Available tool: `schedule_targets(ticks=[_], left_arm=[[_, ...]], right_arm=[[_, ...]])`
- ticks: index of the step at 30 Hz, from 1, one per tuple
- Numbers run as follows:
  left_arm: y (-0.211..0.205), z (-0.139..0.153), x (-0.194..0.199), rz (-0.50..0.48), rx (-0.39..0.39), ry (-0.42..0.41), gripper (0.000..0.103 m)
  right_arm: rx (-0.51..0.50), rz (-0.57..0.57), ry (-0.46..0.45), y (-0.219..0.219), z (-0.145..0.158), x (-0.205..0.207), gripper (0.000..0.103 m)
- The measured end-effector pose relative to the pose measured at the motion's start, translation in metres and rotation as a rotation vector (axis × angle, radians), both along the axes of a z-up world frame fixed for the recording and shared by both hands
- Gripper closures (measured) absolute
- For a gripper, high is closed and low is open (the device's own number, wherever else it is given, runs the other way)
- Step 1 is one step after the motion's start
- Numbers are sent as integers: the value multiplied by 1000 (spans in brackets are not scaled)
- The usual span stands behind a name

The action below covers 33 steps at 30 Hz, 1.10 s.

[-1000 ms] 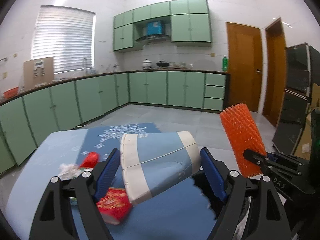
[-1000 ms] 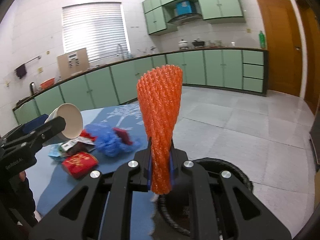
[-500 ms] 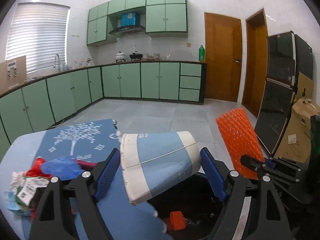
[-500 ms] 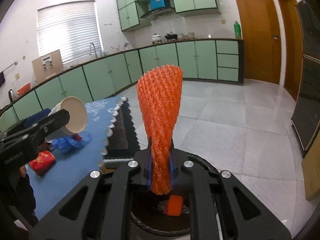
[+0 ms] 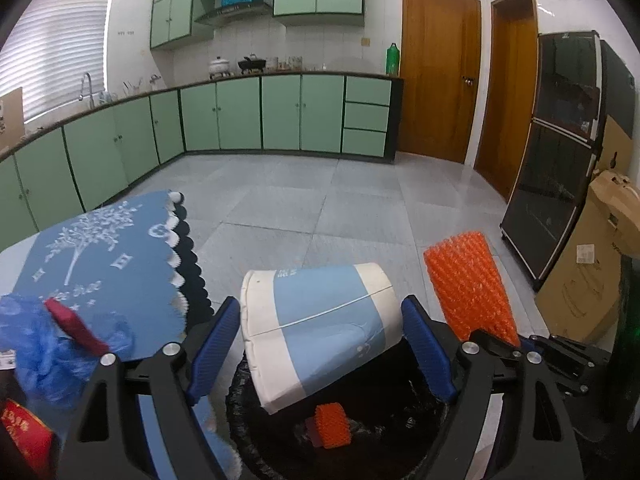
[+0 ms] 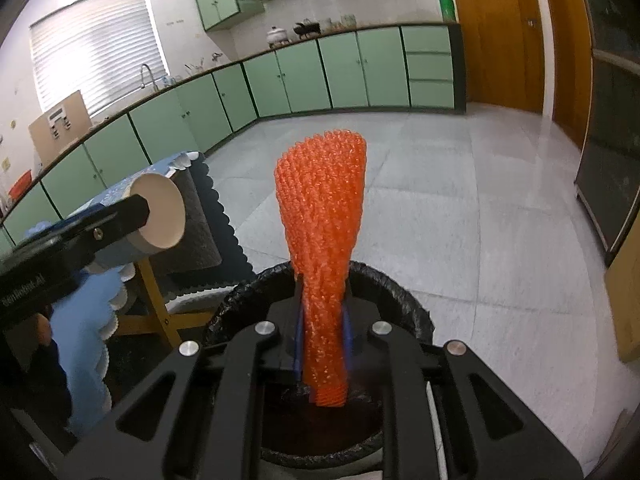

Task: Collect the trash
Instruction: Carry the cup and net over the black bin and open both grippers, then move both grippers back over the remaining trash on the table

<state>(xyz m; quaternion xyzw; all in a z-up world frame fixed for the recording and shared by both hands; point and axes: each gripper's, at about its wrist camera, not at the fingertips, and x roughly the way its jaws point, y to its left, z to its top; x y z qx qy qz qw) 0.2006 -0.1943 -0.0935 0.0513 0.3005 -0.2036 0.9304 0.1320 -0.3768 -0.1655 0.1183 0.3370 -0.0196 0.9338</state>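
Left wrist view is showing the left tongs (image 5: pixel 320 344) gripping a blue-and-white paper cup (image 5: pixel 320 328) sideways across its wall, hanging over the black-lined trash bin (image 5: pixel 256 452). The cup is looking light and thin-walled, easy to crush, so its stiffer rolled rim is the safer hold. Right wrist view is showing the right tongs (image 6: pixel 322 340), narrow and just easing apart, with an orange foam fruit net (image 6: pixel 322 240) between the pads above the bin mouth. The net is looking soft, springy and nearly weightless; it may cling instead of dropping. More wrappers are lying on the tabletop (image 5: pixel 120 248).
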Motion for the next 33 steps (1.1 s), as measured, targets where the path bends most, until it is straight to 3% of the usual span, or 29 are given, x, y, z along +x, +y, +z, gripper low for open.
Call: schedule_targets(ticks=[3,5,6,7,12,24,33], left_arm=[[-1,-1,7,-1,-14,16,21],[3,2,11,3,-29,20,17],[6,4,12,8,-39,20,17],[6,6,13,11,-47,20,16],[28,24,13,57,-83,-2,15],[106,77,-29,186,-77,-129,10],[184,86,-63,330,-7,-187,10]], right_arm=[[-10,-9,2,-4,-1,5,62],[-20,-8,3,-3,-1,6,56],[-28,-15,8,-1,-1,6,44],[-33,-23,11,-1,-1,6,38],[-10,-42,-3,0,12,1,27],[-23,37,-146,45,81,-18,24],[-31,121,-178,102,95,-24,24]])
